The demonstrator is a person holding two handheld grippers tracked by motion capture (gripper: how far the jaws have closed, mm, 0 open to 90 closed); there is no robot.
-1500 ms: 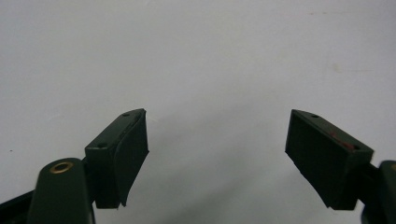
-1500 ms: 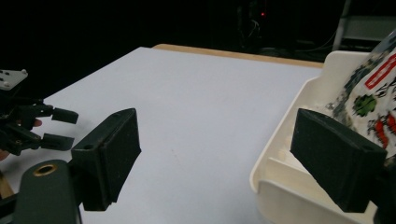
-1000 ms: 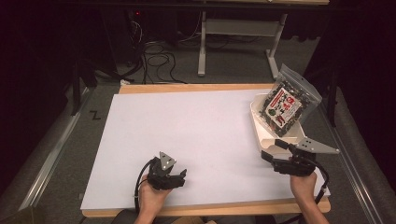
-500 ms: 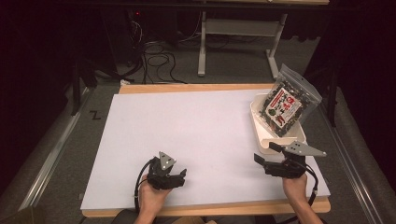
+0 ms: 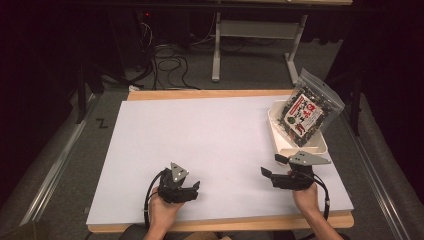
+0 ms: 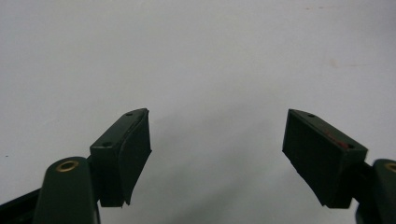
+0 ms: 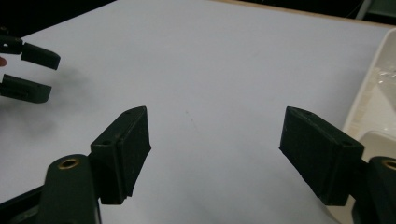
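Note:
A clear bag of dark snack pieces (image 5: 307, 112) with a red and white label stands tilted in a white tray (image 5: 274, 134) at the table's right edge. My right gripper (image 5: 272, 166) hovers open just left of the tray's near corner, jaws pointing left, nothing between them (image 7: 215, 135). The tray's rim (image 7: 369, 98) shows at the right of the right gripper view. My left gripper (image 5: 196, 190) rests near the front edge, open and empty (image 6: 217, 135), over the bare white sheet (image 6: 196, 60). Its jaws (image 7: 28, 72) also show far left in the right gripper view.
The white sheet (image 5: 200, 140) covers most of the wooden table (image 5: 220, 93). Beyond the far edge are a desk frame (image 5: 217, 45) and loose cables (image 5: 170, 57) on the floor. Grey rails (image 5: 55, 165) run along both sides.
My right gripper has moved left, away from the tray's near corner toward the sheet's middle. The left gripper has stayed put.

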